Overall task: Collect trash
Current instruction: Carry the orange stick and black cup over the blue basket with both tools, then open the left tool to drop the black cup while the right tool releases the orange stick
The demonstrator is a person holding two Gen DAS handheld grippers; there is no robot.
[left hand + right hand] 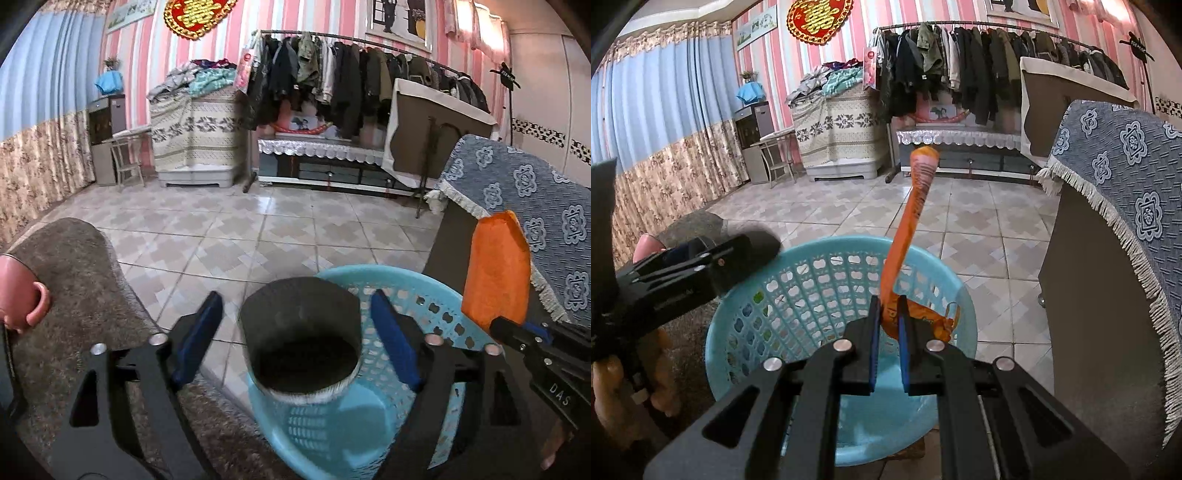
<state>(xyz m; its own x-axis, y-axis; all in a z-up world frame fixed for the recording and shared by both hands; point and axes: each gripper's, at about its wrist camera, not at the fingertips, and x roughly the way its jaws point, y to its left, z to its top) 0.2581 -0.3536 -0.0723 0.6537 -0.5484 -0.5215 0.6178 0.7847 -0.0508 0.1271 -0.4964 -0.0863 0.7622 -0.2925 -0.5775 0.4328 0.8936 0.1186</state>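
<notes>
Tiled floor carries a light-blue perforated basket point(827, 295). Left gripper point(297, 339), jaws wide apart, frames a dark cup point(301, 336) above the basket's 10 o'clock rim, pads clear. Right gripper point(888, 334) is clamped on an orange wrapper point(905, 236), standing toward 12 o'clock over the basket.

Blue plastic basket point(820, 280), glossy orange wrapper point(905, 236), glossy tile floor point(258, 229).
</notes>
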